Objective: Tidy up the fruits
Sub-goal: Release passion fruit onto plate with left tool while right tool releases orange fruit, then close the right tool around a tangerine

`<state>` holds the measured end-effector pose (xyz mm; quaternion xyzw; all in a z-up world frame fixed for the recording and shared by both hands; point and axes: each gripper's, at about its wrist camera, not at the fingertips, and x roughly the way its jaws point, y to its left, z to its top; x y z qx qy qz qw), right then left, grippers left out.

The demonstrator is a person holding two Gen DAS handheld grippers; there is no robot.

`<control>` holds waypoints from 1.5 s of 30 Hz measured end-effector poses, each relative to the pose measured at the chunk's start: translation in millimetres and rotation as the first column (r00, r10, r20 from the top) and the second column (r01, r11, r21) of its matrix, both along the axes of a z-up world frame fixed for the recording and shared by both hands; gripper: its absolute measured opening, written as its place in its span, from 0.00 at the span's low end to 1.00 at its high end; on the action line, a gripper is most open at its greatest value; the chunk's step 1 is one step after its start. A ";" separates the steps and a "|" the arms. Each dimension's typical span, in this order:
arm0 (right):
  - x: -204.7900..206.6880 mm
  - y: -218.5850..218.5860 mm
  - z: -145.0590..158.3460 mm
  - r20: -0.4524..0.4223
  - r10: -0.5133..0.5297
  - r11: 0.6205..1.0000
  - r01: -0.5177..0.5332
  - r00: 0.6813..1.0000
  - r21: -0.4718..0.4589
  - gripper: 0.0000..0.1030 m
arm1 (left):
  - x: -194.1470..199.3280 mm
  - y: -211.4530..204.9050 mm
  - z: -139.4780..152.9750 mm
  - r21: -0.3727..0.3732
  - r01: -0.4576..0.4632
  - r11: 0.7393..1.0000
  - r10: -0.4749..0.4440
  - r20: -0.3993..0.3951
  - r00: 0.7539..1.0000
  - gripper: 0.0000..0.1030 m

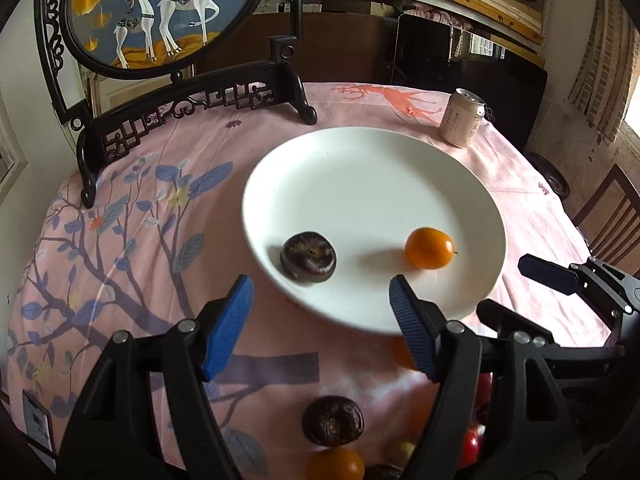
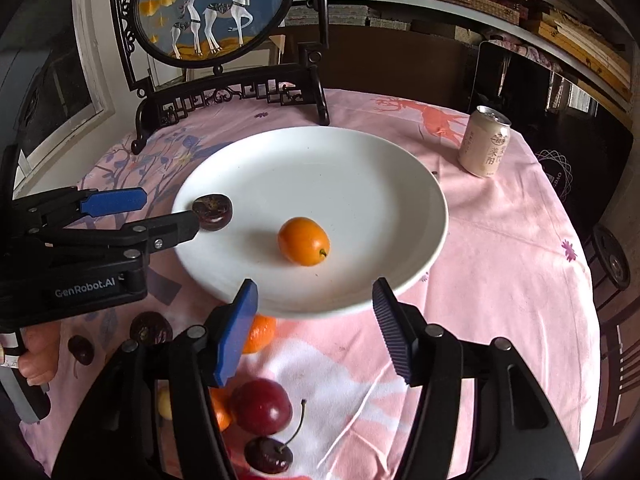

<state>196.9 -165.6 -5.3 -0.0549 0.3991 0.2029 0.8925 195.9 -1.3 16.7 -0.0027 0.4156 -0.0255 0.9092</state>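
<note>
Soft daylight is coming in from the right, brightening the white plate (image 1: 360, 184) and throwing the orange fruit's (image 2: 304, 241) shadow leftward. Fisheye bending is curving the edges, corners are darkening, and the plate's near rim is blurring slightly.

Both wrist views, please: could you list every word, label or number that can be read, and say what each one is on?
"GenRobot.AI": white print on the body of the left gripper, seen in the right wrist view.
Can: dark vertical Chinese characters and a round logo, too small to read with confidence.
Dark panel behind the table: a pale spiral emblem with tiny lettering, unreadable.
Card on the cloth's near left edge: print too blurred to read.
</note>
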 end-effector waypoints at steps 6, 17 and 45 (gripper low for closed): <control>-27.9 -5.7 -7.6 -0.041 0.010 1.000 -0.011 0.999 -0.010 0.59 | -48.8 3.8 -4.6 0.030 0.008 1.000 -0.008 0.015 1.000 0.76; -16.0 38.0 -33.8 -0.134 0.046 0.998 -0.050 0.990 -0.025 0.59 | -93.6 32.3 -20.5 0.023 -0.012 1.000 0.012 -0.015 1.000 0.79; -54.4 11.2 -7.5 -0.164 0.068 0.992 -0.049 0.984 0.119 0.44 | -130.1 53.6 -35.9 0.028 0.036 0.999 -0.034 -0.074 0.997 0.80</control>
